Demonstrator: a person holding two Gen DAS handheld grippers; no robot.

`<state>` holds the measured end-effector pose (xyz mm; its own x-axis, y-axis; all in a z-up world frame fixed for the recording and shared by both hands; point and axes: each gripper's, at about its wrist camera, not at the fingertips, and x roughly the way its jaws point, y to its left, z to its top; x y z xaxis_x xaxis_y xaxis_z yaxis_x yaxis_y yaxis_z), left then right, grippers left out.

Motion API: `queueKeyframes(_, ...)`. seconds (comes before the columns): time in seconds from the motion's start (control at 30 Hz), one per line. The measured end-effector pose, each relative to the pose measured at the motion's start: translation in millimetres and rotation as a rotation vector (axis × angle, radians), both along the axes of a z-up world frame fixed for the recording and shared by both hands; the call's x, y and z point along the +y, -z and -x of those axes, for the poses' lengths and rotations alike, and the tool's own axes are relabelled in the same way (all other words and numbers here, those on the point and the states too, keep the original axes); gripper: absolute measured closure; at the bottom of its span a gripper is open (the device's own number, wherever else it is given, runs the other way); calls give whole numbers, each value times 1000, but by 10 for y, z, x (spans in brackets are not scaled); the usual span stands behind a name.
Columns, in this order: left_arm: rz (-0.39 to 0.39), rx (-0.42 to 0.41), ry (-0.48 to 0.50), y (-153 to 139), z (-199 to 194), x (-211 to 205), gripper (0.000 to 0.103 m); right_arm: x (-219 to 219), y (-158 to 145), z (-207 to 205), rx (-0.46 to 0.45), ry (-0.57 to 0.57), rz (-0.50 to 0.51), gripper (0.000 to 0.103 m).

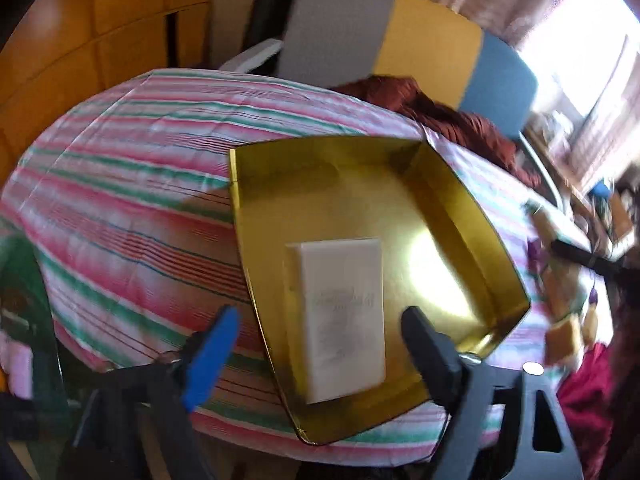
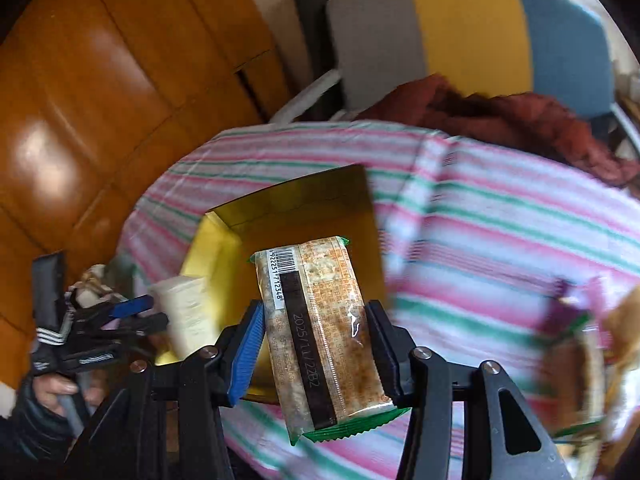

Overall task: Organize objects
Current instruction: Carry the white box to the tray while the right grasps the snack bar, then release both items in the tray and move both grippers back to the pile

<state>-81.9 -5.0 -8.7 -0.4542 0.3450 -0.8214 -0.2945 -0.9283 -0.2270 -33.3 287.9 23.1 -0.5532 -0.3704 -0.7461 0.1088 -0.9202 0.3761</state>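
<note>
A gold tray (image 1: 340,184) lies on the striped tablecloth (image 1: 132,184). A white box (image 1: 340,320) rests flat on the tray floor near its front edge. My left gripper (image 1: 320,316) hangs over it, open, with a gap between each finger and the box. In the right wrist view my right gripper (image 2: 316,310) is shut on a clear snack packet (image 2: 320,320) with green ends and a barcode, held above the gold tray (image 2: 304,208). The left gripper (image 2: 140,314) and the white box (image 2: 186,312) show at that tray's left side.
A chair (image 1: 428,40) with a grey, yellow and blue back stands behind the table, a rust-red cloth (image 1: 448,116) lying in front of it. More packets (image 1: 564,332) lie on the table's right side. Brown wooden panelling (image 2: 100,100) fills the left. A person's hand (image 2: 56,388) holds the left gripper.
</note>
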Motion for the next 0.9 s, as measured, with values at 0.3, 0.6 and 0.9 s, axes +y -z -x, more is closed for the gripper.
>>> queueKeyframes(0.3, -27, 54, -91, -38, -139, -268, 17, -638, 383, 261, -113, -35, 141, 34)
queueKeyframes(0.6, 0, 160, -82, -117, -331, -76, 17, -647, 419, 7, -89, -29, 28, 34)
queueKeyframes(0.9, 106, 262, 5, -209, -567, 372, 13, -492, 291, -278, -5, 49, -99, 33)
